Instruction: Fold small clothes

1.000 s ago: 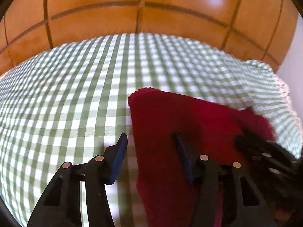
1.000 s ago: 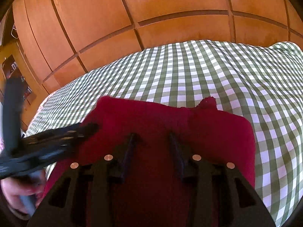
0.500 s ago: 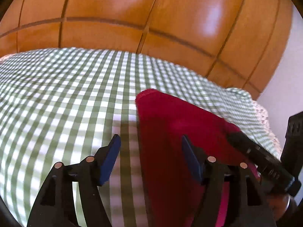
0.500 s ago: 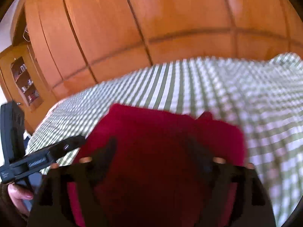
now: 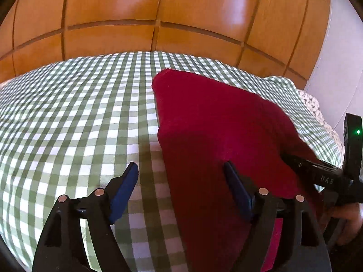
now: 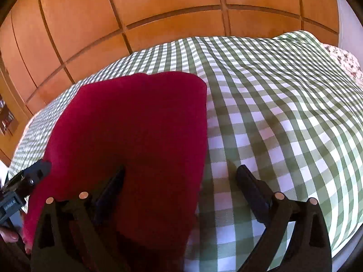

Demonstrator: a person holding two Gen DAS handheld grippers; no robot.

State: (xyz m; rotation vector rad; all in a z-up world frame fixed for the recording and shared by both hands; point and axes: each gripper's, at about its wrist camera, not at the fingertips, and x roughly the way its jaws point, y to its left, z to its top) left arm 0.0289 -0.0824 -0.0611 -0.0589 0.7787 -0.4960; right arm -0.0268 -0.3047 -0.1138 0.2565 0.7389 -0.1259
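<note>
A dark red folded garment lies flat on the green-and-white checked cloth. It also shows in the right wrist view. My left gripper is open and empty, hovering over the garment's left edge, with one finger over the cloth and one over the garment. My right gripper is open and empty over the garment's right edge. The right gripper's tip shows at the right of the left wrist view. The left gripper's tip shows at the left of the right wrist view.
Orange-brown wooden panelled doors stand behind the bed. A floral fabric shows at the far right corner of the checked cloth. A white wall is at the right.
The right gripper has opened wide and shifted right, from over the garment's middle to its right edge. The garment now lies flatter. Both grippers have pulled back slightly.
</note>
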